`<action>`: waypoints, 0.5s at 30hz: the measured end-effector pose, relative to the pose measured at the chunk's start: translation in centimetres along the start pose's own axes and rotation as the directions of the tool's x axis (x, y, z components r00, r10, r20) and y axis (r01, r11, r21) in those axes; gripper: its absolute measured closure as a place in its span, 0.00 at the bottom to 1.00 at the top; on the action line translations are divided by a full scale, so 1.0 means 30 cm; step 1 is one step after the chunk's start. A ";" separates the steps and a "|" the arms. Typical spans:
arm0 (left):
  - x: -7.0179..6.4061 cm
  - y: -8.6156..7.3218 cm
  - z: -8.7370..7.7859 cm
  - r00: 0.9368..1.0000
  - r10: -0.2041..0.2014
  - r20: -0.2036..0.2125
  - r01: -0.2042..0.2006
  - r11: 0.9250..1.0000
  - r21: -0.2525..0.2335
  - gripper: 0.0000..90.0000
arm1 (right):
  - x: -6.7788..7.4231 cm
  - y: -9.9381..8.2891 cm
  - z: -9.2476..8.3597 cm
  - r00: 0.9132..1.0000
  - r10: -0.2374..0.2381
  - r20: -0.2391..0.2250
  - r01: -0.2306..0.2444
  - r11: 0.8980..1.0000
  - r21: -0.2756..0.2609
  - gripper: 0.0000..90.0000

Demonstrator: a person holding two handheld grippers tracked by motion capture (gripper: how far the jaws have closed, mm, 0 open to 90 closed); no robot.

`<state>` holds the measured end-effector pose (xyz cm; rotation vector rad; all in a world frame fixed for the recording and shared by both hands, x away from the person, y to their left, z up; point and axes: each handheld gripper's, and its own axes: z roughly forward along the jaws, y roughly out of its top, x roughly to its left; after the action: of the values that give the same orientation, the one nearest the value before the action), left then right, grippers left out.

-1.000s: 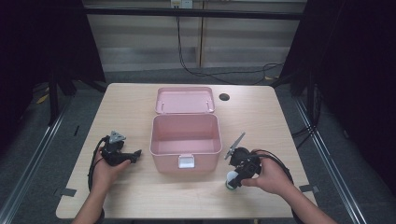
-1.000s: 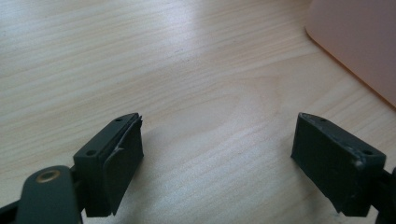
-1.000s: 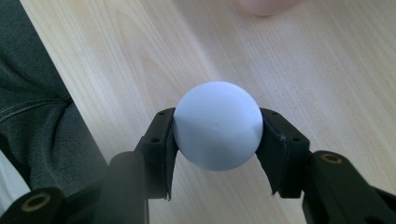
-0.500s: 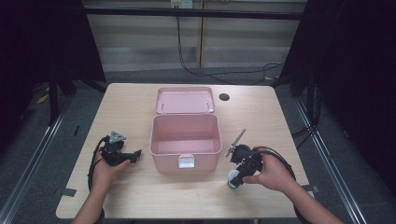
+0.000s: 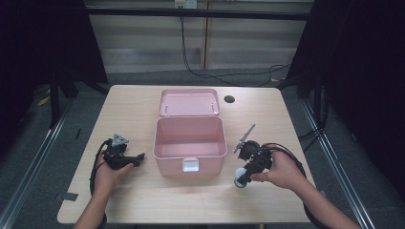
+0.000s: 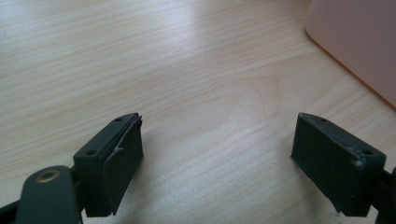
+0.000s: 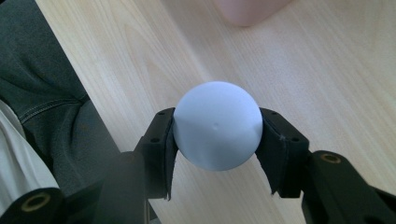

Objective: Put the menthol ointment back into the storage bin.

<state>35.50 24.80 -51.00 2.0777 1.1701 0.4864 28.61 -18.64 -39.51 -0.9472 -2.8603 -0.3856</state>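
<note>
Right gripper (image 7: 215, 135) clamps pale ball (image 7: 217, 125) between both pads, ready for carrying; open pink box (image 5: 190, 140) waits beside it; left gripper (image 6: 217, 154) rests wide, empty

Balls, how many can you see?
1. The white ball sits squeezed in the right gripper, near the table's front edge, right of the open pink box, which looks empty inside.

One pale ball (image 7: 217, 126). One pink storage box (image 5: 190, 143), open, with one hinged lid (image 5: 189, 102) and one white latch (image 5: 190, 165). Two hand-held grippers: left hand-held gripper (image 5: 138, 158), right hand-held gripper (image 5: 240, 180). One wooden table (image 5: 143, 200), with one dark round hole (image 5: 229, 99).
</note>
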 end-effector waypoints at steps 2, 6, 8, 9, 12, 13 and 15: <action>0.000 0.000 0.000 1.000 0.000 0.000 0.000 1.000 0.000 0.18 | -0.004 0.003 -0.009 1.000 0.002 -0.004 -0.002 1.000 -0.005 0.56; 0.000 0.000 0.000 1.000 0.000 0.000 0.000 1.000 0.000 0.18 | -0.009 0.010 -0.026 1.000 0.003 -0.005 -0.003 1.000 -0.001 0.56; 0.000 0.000 0.000 1.000 0.000 0.000 0.000 1.000 0.000 0.18 | -0.008 0.012 -0.030 1.000 0.005 -0.006 -0.005 1.000 0.001 0.56; 0.000 0.000 0.000 1.000 0.000 0.000 0.000 1.000 0.000 0.18 | -0.008 0.014 -0.035 1.000 0.012 -0.006 -0.012 1.000 0.003 0.56; 0.000 0.000 0.000 1.000 0.000 0.000 0.000 1.000 0.000 0.18 | -0.015 0.020 -0.051 1.000 0.015 -0.002 -0.015 1.000 0.005 0.56; 0.000 0.000 0.000 1.000 0.000 0.000 0.000 1.000 0.000 0.18 | -0.015 0.020 -0.051 1.000 0.015 -0.002 -0.015 1.000 0.005 0.56; 0.000 0.000 0.000 1.000 0.000 0.000 0.000 1.000 0.000 0.18 | -0.024 0.024 -0.064 1.000 0.014 -0.001 -0.014 1.000 -0.003 0.56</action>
<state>35.50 24.80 -51.00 2.0779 1.1699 0.4868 29.67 -19.02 -37.64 -0.9668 -2.8519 -0.3890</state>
